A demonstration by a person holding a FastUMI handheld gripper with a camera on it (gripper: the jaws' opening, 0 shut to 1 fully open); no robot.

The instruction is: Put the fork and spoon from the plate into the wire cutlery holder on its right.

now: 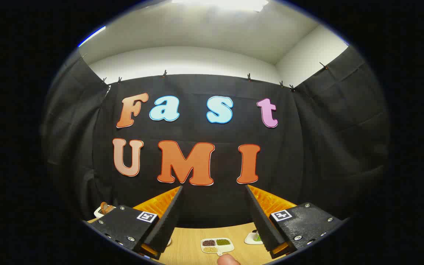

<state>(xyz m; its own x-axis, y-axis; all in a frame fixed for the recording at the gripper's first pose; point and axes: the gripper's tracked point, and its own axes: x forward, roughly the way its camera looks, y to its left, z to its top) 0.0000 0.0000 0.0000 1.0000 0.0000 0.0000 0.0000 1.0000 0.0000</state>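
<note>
Both my fingers are spreading wide apart, holding nothing; between them a little dish of beans is sitting on the table.

One hand-held gripper with two fingers spread wide, one three-compartment dish, one wooden table

We hold our gripper raised and level, its two fingers spread wide apart with nothing between them.

black cloth wall; wooden table
</note>
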